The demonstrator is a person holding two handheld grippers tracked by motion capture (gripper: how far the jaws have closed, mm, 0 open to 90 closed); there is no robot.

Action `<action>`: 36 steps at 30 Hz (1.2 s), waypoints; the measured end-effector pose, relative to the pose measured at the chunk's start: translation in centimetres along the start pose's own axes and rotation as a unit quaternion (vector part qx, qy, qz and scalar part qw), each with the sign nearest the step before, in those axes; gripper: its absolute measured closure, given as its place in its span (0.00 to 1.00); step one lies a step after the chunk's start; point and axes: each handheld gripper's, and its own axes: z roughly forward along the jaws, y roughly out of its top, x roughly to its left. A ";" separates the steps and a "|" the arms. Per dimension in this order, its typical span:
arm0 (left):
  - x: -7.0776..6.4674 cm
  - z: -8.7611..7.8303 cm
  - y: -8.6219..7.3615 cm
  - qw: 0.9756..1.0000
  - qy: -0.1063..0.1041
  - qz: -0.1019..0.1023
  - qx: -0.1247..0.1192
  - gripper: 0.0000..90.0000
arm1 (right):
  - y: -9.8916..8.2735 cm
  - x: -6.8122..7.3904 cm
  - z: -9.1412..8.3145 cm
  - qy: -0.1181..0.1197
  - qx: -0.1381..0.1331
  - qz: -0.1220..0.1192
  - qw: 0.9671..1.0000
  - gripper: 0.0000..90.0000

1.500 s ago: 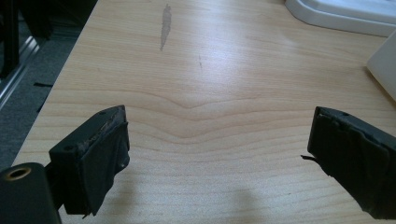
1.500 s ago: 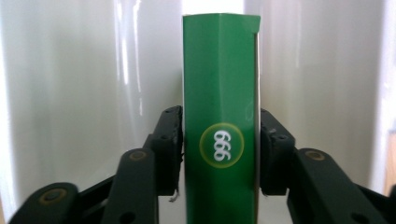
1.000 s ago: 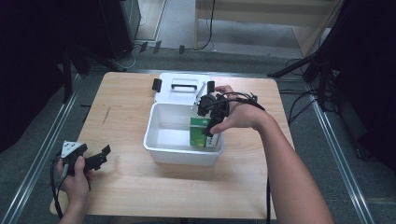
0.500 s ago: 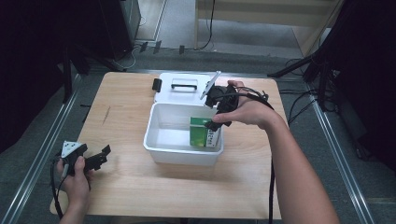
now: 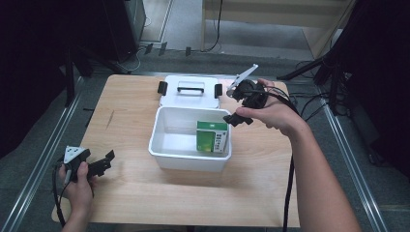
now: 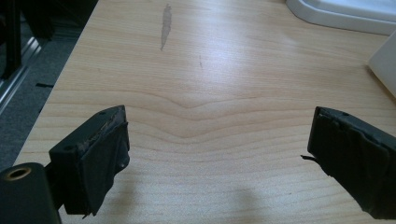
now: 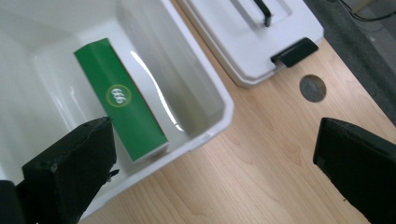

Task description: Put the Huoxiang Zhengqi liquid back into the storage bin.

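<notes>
From above, the right hand-held gripper (image 5: 240, 112) hovers at the white bin's (image 5: 164, 145) far right rim, jaws just opened wide, empty. The green box (image 5: 212, 136) stands inside (right end). The left hand-held gripper (image 6: 219, 158) gapes over bare counter (image 6: 196, 84). In the right gripper view, the box leans against the bin wall.

Green box (image 5: 212, 137): green faces, white side panel with dark print, gold-ringed round emblem on narrow green face; stands inside bin. Bin (image 5: 164, 140): plain glossy white. Lid (image 5: 191, 99) behind bin: white, black handle, black clips at both ends. Desk (image 5: 130, 121) under bin: pale wood grain, grey streak left of bin. Left tongs (image 5: 99, 166), right tongs (image 5: 238, 117): black, pale grey top plates.
</notes>
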 end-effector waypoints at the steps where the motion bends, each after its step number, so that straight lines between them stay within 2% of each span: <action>1: 0.0 0.0 0.0 1.000 0.000 0.000 0.000 0.07 | -0.5 -0.5 -0.2 -0.007 -0.012 0.018 1.000 0.00; 2: 0.0 0.0 0.0 1.000 0.000 -0.001 0.000 0.07 | -0.7 -0.7 -0.2 -0.010 -0.017 0.028 0.999 0.00; 3: 0.0 0.0 0.0 1.000 0.000 -0.002 0.000 0.07 | -0.7 -0.7 -0.2 -0.010 -0.017 0.028 0.999 0.00; 4: 0.0 0.0 0.0 1.000 0.000 0.000 0.001 0.07 | -1.3 -1.2 -0.3 -0.021 -0.030 0.047 0.998 0.00; 6: 0.0 0.0 0.0 1.000 0.000 0.000 0.001 0.07 | -1.6 -1.4 -0.4 -0.029 -0.037 0.056 0.997 0.00; 7: 0.0 0.0 0.0 1.000 0.000 0.000 0.001 0.07 | -2.2 -1.9 -0.5 -0.048 -0.049 0.073 0.995 0.00; 8: 0.0 0.0 0.0 1.000 0.000 0.000 0.001 0.07 | -2.2 -1.9 -0.5 -0.048 -0.049 0.073 0.995 0.00; 9: 0.0 0.0 0.0 1.000 0.001 0.000 0.001 0.07 | -2.8 -2.1 -0.6 -0.068 -0.057 0.092 0.992 0.00; 10: 0.0 0.0 0.0 1.000 0.000 0.000 0.001 0.07 | -2.8 -2.1 -0.6 -0.068 -0.057 0.092 0.992 0.00; 11: 0.0 0.0 0.0 1.000 0.000 0.000 0.001 0.07 | -3.1 -2.3 -0.6 -0.074 -0.061 0.104 0.990 0.00; 12: 0.0 0.0 0.0 1.000 0.001 0.000 0.001 0.07 | -3.8 -2.5 -0.6 -0.094 -0.063 0.122 0.986 0.00; 13: 0.0 0.0 0.0 1.000 0.001 0.000 0.000 0.07 | -4.1 -2.6 -0.6 -0.103 -0.065 0.133 0.984 0.00; 14: 0.0 0.0 0.0 1.000 0.001 0.001 0.000 0.07 | -4.1 -2.6 -0.6 -0.103 -0.065 0.133 0.984 0.00; 16: 0.0 0.0 0.0 1.000 0.001 0.001 0.000 0.07 | -4.8 -2.8 -0.7 -0.118 -0.076 0.157 0.978 0.00; 17: 0.0 0.0 0.0 1.000 0.001 0.001 0.000 0.07 | -5.6 -3.1 -0.8 -0.132 -0.091 0.185 0.970 0.00; 18: 0.0 0.0 0.0 1.000 0.001 0.001 0.000 0.07 | -5.6 -3.1 -0.8 -0.132 -0.091 0.185 0.970 0.00; 19: 0.0 0.0 0.0 1.000 0.001 0.001 0.000 0.07 | -6.4 -3.4 -0.9 -0.142 -0.105 0.208 0.962 0.00; 20: 0.0 0.0 0.0 1.000 0.001 0.001 0.000 0.07 | -6.4 -3.4 -0.9 -0.142 -0.105 0.208 0.962 0.00; 21: 0.0 0.0 0.0 1.000 0.001 0.001 0.000 0.07 | -7.1 -3.5 -0.9 -0.144 -0.113 0.217 0.959 0.00; 22: 0.0 0.0 0.0 1.000 0.001 0.001 0.000 0.07 | -7.1 -3.5 -0.9 -0.144 -0.113 0.217 0.959 0.00; 25: 0.0 0.0 0.0 1.000 0.001 0.000 0.000 0.07 | -8.1 -3.4 -0.9 -0.163 -0.121 0.226 0.953 0.00; 26: 0.0 0.0 0.0 1.000 0.001 0.001 0.001 0.07 | -8.5 -3.4 -0.9 -0.166 -0.127 0.232 0.950 0.00; 27: 0.0 0.0 0.0 1.000 0.001 0.001 0.000 0.07 | -9.3 -3.4 -1.0 -0.172 -0.134 0.242 0.945 0.00; 28: 0.0 0.0 0.0 1.000 0.001 0.001 0.000 0.07 | -9.8 -3.4 -0.9 -0.178 -0.137 0.247 0.943 0.00; 29: 0.0 0.0 0.0 1.000 0.001 0.001 0.000 0.07 | -9.8 -3.4 -0.9 -0.178 -0.137 0.247 0.943 0.00; 30: 0.0 0.0 0.0 1.000 0.001 0.002 0.000 0.07 | -10.2 -3.4 -0.9 -0.184 -0.138 0.250 0.941 0.00; 31: 0.0 0.0 0.0 1.000 0.001 0.001 0.000 0.07 | -11.1 -3.4 -0.9 -0.186 -0.145 0.259 0.937 0.00; 32: 0.0 0.0 0.0 1.000 0.001 0.001 0.000 0.07 | -11.6 -3.4 -0.9 -0.185 -0.150 0.265 0.934 0.00; 33: 0.0 0.0 0.0 1.000 0.001 0.001 0.000 0.07 | -11.6 -3.4 -0.9 -0.185 -0.150 0.265 0.934 0.00; 35: 0.0 0.0 0.0 1.000 0.002 0.001 0.001 0.07 | -12.6 -3.4 -1.0 -0.189 -0.161 0.274 0.929 0.00; 36: 0.0 0.0 0.0 1.000 0.002 0.002 0.001 0.07 | -13.5 -3.3 -1.0 -0.194 -0.167 0.282 0.925 0.00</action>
